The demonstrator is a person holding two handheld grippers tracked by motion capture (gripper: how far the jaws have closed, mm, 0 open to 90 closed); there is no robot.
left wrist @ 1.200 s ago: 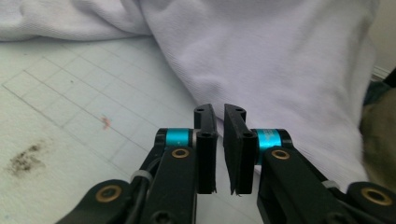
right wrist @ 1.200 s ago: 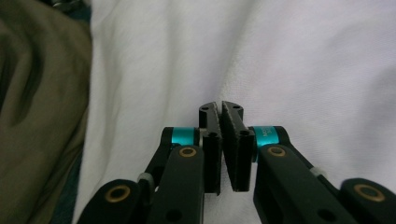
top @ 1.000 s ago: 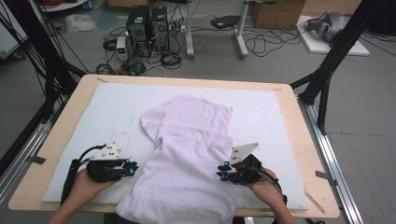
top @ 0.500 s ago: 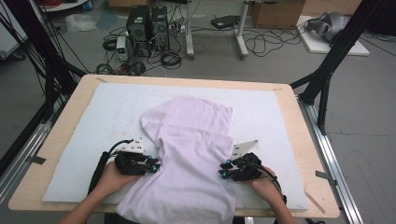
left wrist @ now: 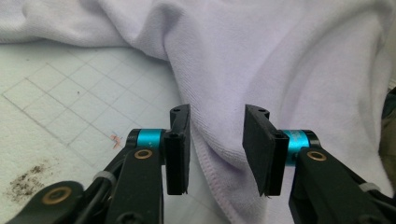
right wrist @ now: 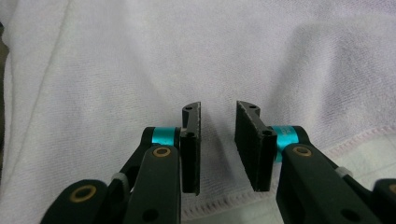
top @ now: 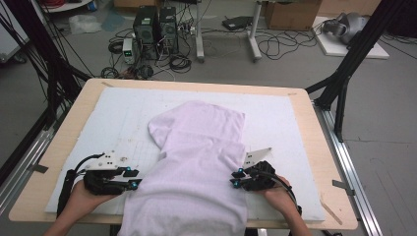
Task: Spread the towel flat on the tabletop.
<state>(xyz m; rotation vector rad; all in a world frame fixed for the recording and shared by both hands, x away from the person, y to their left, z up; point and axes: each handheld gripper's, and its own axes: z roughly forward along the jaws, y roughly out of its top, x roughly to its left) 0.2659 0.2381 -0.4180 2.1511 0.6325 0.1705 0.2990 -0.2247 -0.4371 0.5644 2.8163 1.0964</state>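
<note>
A pale lilac cloth point(top: 201, 147) lies crumpled along the middle of the white gridded mat point(top: 123, 113) and hangs over the table's near edge. My left gripper point(top: 134, 178) is at the cloth's left edge. In the left gripper view its jaws point(left wrist: 217, 109) have just been opening and stand apart, and the stitched hem of the cloth point(left wrist: 280, 70) runs between them without being pinched. My right gripper point(top: 235, 178) is at the cloth's right edge. In the right gripper view it point(right wrist: 217, 106) hovers open over the cloth point(right wrist: 187, 56), just past the hem.
The mat rests on a wooden table point(top: 81, 113) with bare wood around it. A dark stain point(left wrist: 28, 182) marks the mat near my left gripper. Behind the table are computer towers point(top: 152, 24), cables and black frame posts point(top: 344, 78).
My left gripper pushed right into the cloth's edge, then drew back a little to the left, and its jaws have opened. The right gripper and the cloth have hardly moved.
</note>
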